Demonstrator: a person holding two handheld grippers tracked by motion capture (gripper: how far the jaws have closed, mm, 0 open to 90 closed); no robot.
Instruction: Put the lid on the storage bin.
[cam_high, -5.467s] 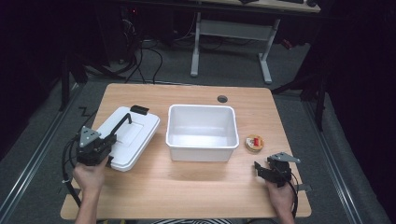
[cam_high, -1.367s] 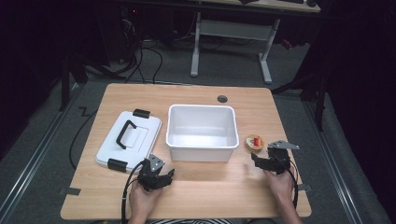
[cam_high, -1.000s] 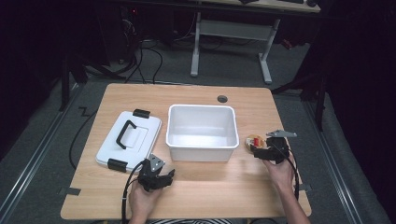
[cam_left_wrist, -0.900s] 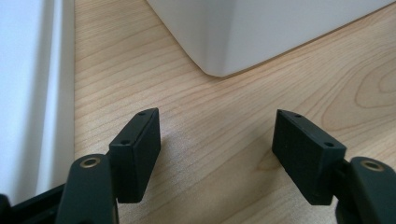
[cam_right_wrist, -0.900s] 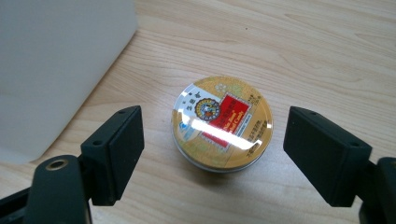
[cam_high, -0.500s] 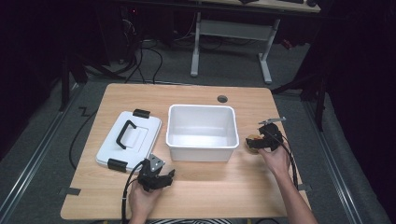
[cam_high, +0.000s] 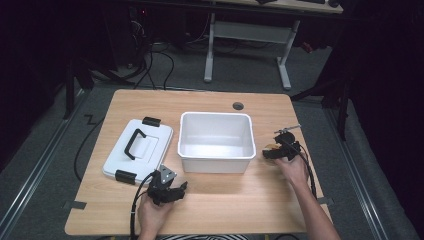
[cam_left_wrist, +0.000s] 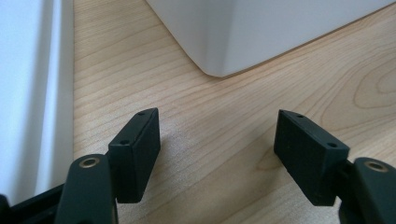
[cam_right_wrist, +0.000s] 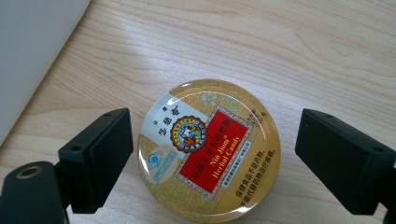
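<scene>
Now our right tongs straddle the round candy tin, spread wide, pads not touching; left tongs spread, empty, far off on the worktop.

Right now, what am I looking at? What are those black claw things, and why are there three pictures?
A person sits at a wooden table and holds a squeezing tool, called a gripper, in each hand. Each gripper has two black jaws that pinch like tongs.

One picture comes from a camera up high that looks down on the table. The other two come from small cameras riding on the grippers, looking out between their jaws.

On the table stands an open white tub. Beside it lies its white lid with a black handle.

The left gripper is open over bare wood, holding nothing. The right gripper has just been opening its jaws; they stand on either side of a round candy tin with a gold and red label, not pinching it. The tin lies flat on the table, so nothing is held.
</scene>
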